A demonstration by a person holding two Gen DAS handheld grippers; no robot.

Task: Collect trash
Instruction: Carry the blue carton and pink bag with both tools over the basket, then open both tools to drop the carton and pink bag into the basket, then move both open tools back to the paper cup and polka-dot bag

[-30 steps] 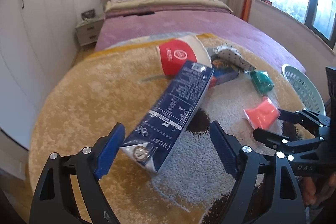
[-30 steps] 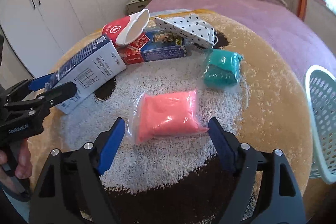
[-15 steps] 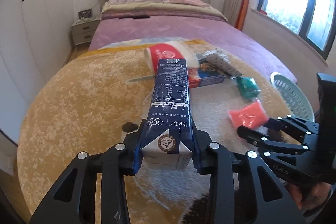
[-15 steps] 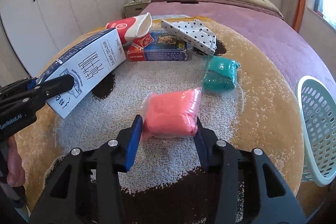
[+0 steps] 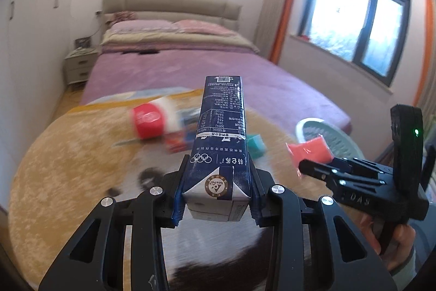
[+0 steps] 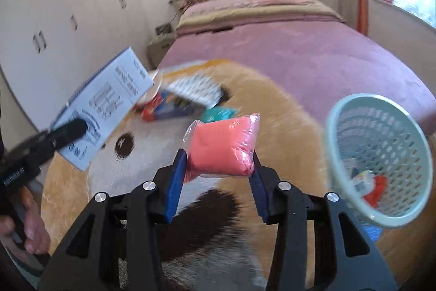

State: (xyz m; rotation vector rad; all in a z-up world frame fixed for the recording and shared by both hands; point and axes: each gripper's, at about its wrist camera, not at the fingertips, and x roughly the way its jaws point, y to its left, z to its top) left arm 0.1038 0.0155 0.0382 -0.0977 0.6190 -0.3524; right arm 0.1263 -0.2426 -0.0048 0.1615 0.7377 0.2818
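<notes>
My left gripper (image 5: 217,173) is shut on the lower end of a dark blue milk carton (image 5: 222,127), which is held off the rug and points away from me. In the right wrist view the carton (image 6: 109,102) shows its white side at the left, with the left gripper (image 6: 73,127) on it. My right gripper (image 6: 218,162) is shut on a pink plastic packet (image 6: 222,146), lifted above the rug. The left wrist view shows that packet (image 5: 309,152) at the right, at the tips of the right gripper (image 5: 303,165). A pale green basket (image 6: 362,98) stands just right of the packet.
On the round tan and white rug (image 5: 68,154) lie a red and white paper cup (image 5: 150,120), a blue and red box (image 5: 177,143), a teal packet (image 5: 256,147) and a dotted pouch (image 6: 196,89). The basket holds a few scraps. A bed (image 5: 190,70) stands behind.
Both grippers went from open around their items to shut on them. The carton and the pink packet have since risen off the rug, and both views have tilted up.
</notes>
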